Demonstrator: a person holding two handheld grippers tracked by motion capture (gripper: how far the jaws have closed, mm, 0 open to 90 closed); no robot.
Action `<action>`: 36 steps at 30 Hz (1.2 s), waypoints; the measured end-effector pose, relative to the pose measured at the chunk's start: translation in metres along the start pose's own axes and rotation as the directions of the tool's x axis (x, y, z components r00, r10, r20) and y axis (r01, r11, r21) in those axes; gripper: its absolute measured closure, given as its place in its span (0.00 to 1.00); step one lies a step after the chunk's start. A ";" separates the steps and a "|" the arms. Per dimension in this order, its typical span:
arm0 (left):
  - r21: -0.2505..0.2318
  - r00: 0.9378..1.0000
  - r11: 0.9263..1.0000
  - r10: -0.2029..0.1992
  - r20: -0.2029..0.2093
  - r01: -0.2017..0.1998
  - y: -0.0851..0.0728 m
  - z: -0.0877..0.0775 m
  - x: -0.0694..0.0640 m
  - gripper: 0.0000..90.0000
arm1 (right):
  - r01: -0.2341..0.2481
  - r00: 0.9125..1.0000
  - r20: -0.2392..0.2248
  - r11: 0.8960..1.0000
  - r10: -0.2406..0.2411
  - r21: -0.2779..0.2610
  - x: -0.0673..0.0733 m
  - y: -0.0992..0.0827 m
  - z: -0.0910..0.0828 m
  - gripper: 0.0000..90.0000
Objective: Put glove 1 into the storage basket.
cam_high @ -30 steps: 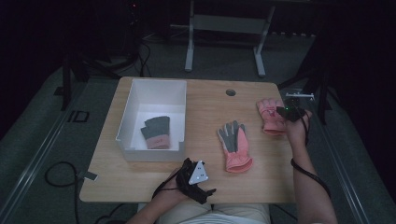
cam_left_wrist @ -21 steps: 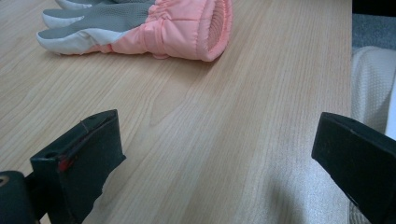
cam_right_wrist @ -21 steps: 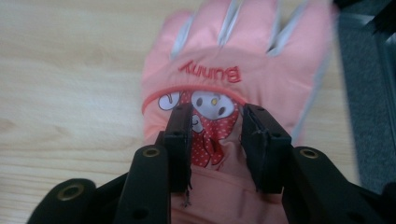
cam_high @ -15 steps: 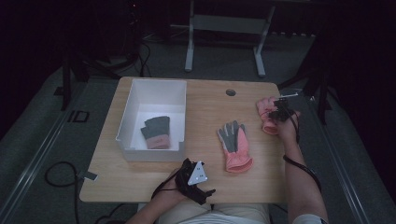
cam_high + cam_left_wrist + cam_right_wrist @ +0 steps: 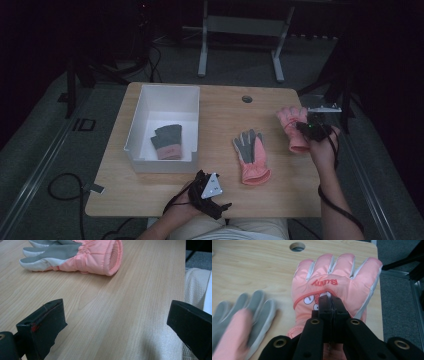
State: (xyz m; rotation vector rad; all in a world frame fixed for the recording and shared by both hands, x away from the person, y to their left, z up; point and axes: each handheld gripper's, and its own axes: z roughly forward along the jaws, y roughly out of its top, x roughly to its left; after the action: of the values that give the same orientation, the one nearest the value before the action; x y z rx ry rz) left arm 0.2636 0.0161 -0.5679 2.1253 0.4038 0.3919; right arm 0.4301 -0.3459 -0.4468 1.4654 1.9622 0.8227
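Pink glove, high view: right glove [image 5: 292, 127] lies near the table's [image 5: 220, 130] right edge; I have my right gripper [image 5: 309, 128] clamped on its back.
Change: that gripper has shifted from a second ago; its jaws slackened, then closed again on the fabric.
Bin: white bin [image 5: 162, 102] at left holds one grey-and-pink glove [image 5: 166, 142].
Middle: second glove [image 5: 251, 155] lies palm up.
Left gripper [image 5: 210, 192]: parked at the near edge.
Left gripper view: jaws wide, bare wood between; second glove's [image 5: 75, 255] cuff ahead.
Right gripper view: jaws pinch the right glove [image 5: 337, 287] below red stitched lettering, upside down; I read it as "BUNNY", unsure.
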 end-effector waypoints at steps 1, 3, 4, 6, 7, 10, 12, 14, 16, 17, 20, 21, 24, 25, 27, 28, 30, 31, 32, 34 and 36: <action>0.000 1.000 1.000 0.003 -0.002 -0.003 0.000 0.000 -0.001 0.02 | -0.001 1.000 0.006 1.000 0.001 -0.019 0.004 -0.008 -0.009 0.98; -0.001 1.000 1.000 0.004 -0.004 -0.004 0.000 0.000 -0.001 0.02 | 0.006 1.000 0.008 1.000 -0.006 -0.013 0.007 -0.014 -0.013 0.98; -0.010 1.000 1.000 -0.003 -0.005 0.003 0.000 0.000 -0.002 0.02 | 0.009 1.000 0.010 1.000 -0.009 -0.005 0.009 -0.019 -0.015 0.98; -0.014 1.000 1.000 -0.011 -0.001 0.011 0.000 0.000 -0.001 0.02 | 0.004 1.000 0.006 1.000 -0.004 0.024 0.015 -0.043 -0.017 0.98; -0.014 1.000 1.000 -0.012 0.000 0.012 0.001 0.000 -0.002 0.02 | -0.003 1.000 0.009 0.999 0.003 0.032 0.016 -0.050 -0.018 0.98; -0.013 1.000 1.000 -0.008 -0.001 0.008 0.001 0.001 -0.003 0.02 | -0.004 1.000 0.020 1.000 0.003 0.023 0.016 -0.063 -0.019 0.98; -0.007 1.000 1.000 -0.006 0.000 0.006 0.000 0.001 -0.004 0.02 | -0.050 0.999 0.025 0.998 0.049 0.041 0.009 -0.077 -0.011 0.98; -0.003 1.000 1.000 0.004 -0.001 -0.004 0.000 0.001 -0.004 0.02 | -0.062 0.998 0.031 0.995 0.060 0.082 0.006 -0.089 0.002 0.97; -0.009 1.000 1.000 -0.003 -0.003 0.003 0.000 0.002 -0.004 0.02 | -0.074 0.997 0.019 0.993 0.073 0.095 0.002 -0.100 0.011 0.95; -0.008 1.000 1.000 -0.011 -0.004 0.011 0.000 0.002 -0.003 0.02 | -0.089 0.996 0.010 0.992 0.089 0.091 0.000 -0.101 0.011 0.94; -0.003 1.000 1.000 -0.011 -0.005 0.011 0.000 0.002 -0.003 0.02 | -0.078 0.997 0.017 0.993 0.077 0.085 0.001 -0.103 0.011 0.92; -0.003 1.000 1.000 -0.011 -0.005 0.011 0.000 0.002 -0.003 0.02 | -0.078 0.997 0.017 0.993 0.077 0.085 0.001 -0.103 0.011 0.92; -0.004 1.000 1.000 -0.006 -0.005 0.006 0.000 0.002 -0.004 0.02 | -0.078 0.997 0.004 0.994 0.078 0.082 -0.001 -0.099 0.007 0.81; -0.006 1.000 1.000 -0.006 -0.003 0.006 0.000 0.001 -0.004 0.02 | -0.060 0.998 0.003 0.995 0.060 0.080 -0.001 -0.097 0.004 0.77; -0.008 1.000 1.000 -0.004 -0.006 0.004 0.000 0.001 -0.004 0.02 | -0.016 1.000 0.011 0.997 0.015 0.077 -0.003 -0.090 -0.002 0.70; -0.010 1.000 1.000 -0.006 -0.005 0.006 0.000 0.001 -0.004 0.02 | -0.004 1.000 -0.008 0.997 0.005 0.078 -0.005 -0.088 -0.003 0.66; -0.008 1.000 1.000 -0.004 -0.002 0.004 0.000 0.002 -0.003 0.02 | 0.042 0.999 -0.019 0.995 -0.041 0.087 -0.007 -0.084 -0.004 0.62; -0.008 1.000 1.000 -0.004 -0.001 0.004 0.000 0.002 -0.002 0.02 | 0.068 0.997 -0.029 0.994 -0.066 0.090 -0.007 -0.083 -0.003 0.60; -0.008 1.000 1.000 -0.004 0.001 0.004 0.000 0.002 -0.002 0.02 | 0.089 0.996 -0.036 0.992 -0.086 0.093 -0.008 -0.082 -0.001 0.59; -0.005 1.000 1.000 -0.003 0.003 0.003 0.000 0.002 -0.002 0.02 | 0.106 0.994 -0.032 0.989 -0.103 0.107 -0.008 -0.082 0.001 0.59; -0.002 1.000 1.000 -0.003 0.005 0.003 -0.001 0.003 -0.003 0.02 | 0.120 0.992 -0.039 0.985 -0.116 0.123 -0.009 -0.086 0.006 0.58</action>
State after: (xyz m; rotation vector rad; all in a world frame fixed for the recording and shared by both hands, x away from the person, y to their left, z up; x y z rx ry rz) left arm 0.2615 0.0132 -0.5702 2.1230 0.4033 0.3850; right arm 0.3831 -0.3727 -0.5142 1.3970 2.1357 0.6865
